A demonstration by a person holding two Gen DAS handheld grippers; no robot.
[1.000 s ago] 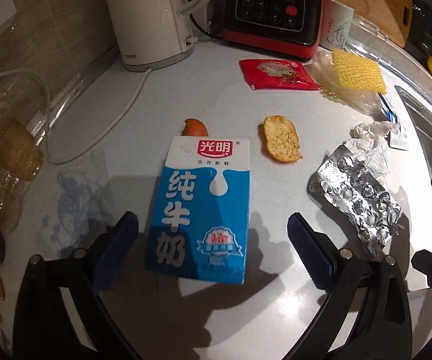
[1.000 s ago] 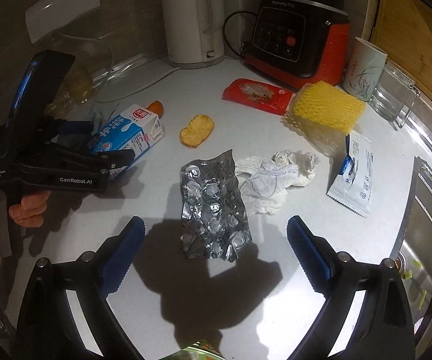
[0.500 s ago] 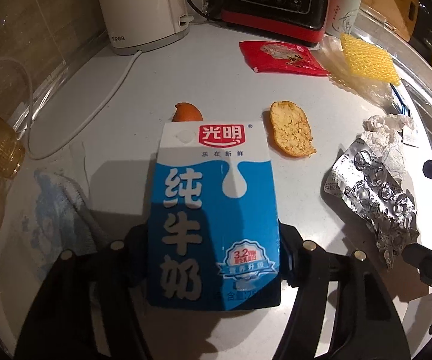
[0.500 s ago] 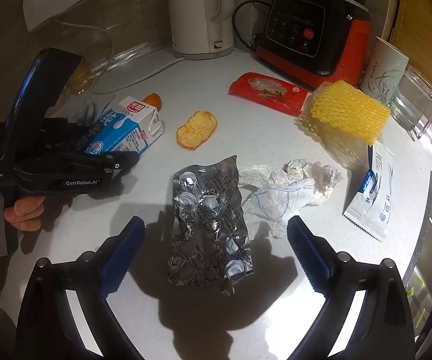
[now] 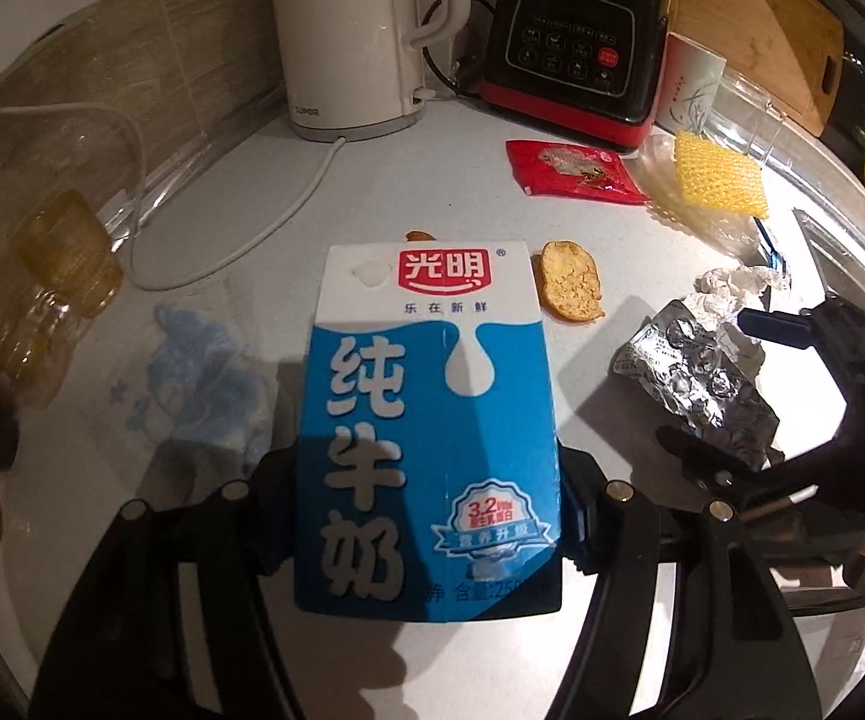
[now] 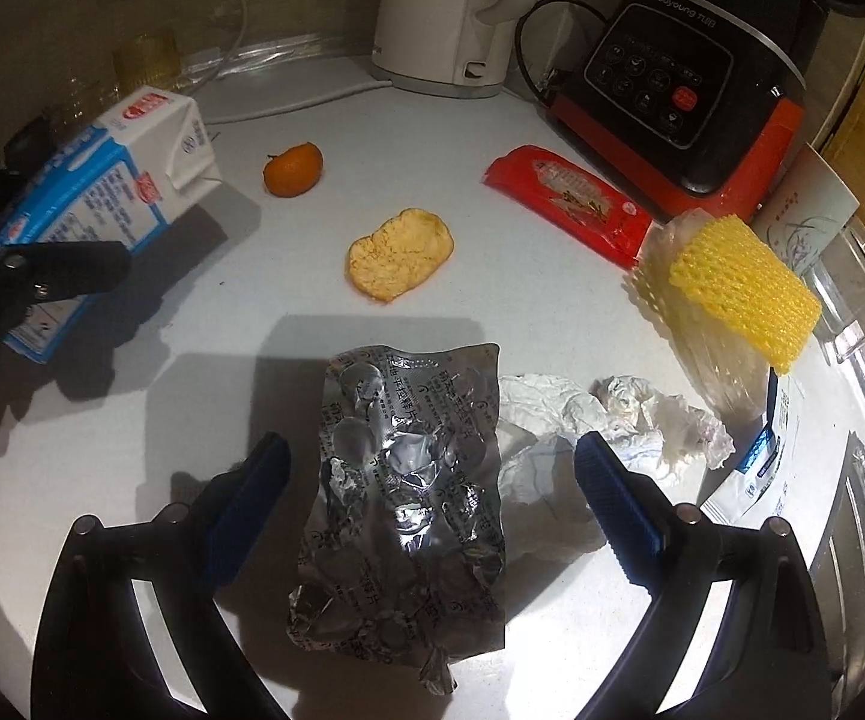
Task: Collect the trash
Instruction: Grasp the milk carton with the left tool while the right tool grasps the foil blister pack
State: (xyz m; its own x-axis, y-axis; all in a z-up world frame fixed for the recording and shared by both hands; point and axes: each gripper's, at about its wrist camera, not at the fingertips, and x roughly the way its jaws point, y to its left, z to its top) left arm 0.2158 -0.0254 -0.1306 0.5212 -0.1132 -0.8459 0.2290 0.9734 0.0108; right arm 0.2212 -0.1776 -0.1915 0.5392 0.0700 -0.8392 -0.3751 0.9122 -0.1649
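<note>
Your left gripper has its fingers clamped on the sides of the blue-and-white milk carton, and from the right wrist camera the carton looks tilted up off the counter with a shadow under it. Your right gripper is spread wide, one finger on each side of the crumpled foil pill sheet, not touching it as far as I can tell. A wadded tissue lies just beside the foil. Farther back sit an orange peel piece, a small orange, a red wrapper and yellow foam netting.
</note>
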